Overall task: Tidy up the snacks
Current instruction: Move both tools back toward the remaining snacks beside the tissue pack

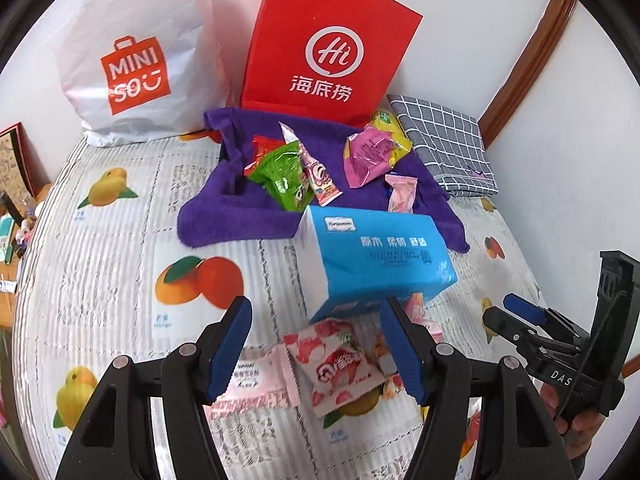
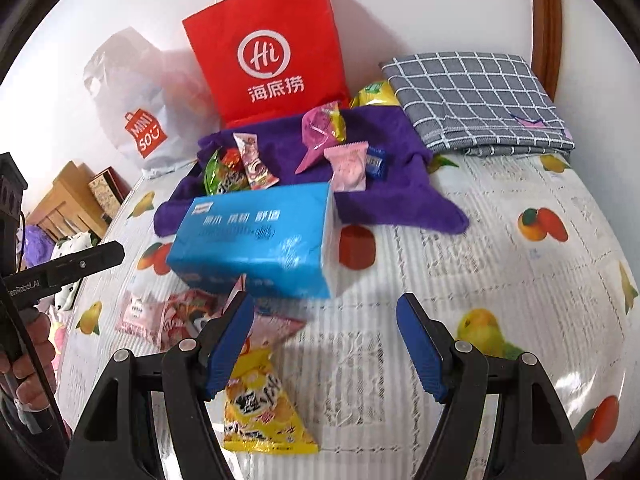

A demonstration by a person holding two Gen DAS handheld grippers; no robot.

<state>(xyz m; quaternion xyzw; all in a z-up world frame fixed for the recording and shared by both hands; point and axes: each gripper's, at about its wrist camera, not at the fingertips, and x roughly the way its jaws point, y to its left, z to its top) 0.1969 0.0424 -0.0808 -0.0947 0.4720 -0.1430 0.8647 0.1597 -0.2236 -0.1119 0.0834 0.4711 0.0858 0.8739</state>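
Left gripper (image 1: 316, 344): I see its blue fingers (image 1: 230, 350) spread apart with nothing between them, hanging over the pink snack packets (image 1: 340, 364) near the front edge of the tablecloth.
Right gripper (image 2: 326, 346): its fingers are spread apart too and grip nothing. The left finger pad (image 2: 230, 350) hides part of the yellow snack bag (image 2: 264, 412) (I cannot tell if it touches).
Tablecloth (image 1: 120, 280): white, with fruit pictures, and it carries everything.
Blue tissue pack (image 1: 372, 260): near the middle of the tablecloth, with its back edge on the purple towel (image 1: 224, 216) and pink packets peeking out under its front edge.
Snacks on the towel: a green packet (image 1: 284, 176), a pink striped stick packet (image 1: 320, 176), a bright pink wrapper (image 1: 368, 156), a pale pink packet (image 1: 402, 196) and a small blue sweet (image 2: 376, 162).
Yellow packet (image 1: 390, 128): at the towel's back edge, beside the grey checked cloth (image 1: 448, 144) in the back right corner.
Bags: a red Haidilao paper bag (image 1: 324, 40) and a white Miniso bag (image 1: 136, 52) stand along the back edge by the wall.
Red patch (image 2: 358, 246): just right of the tissue pack (I cannot tell what it is).
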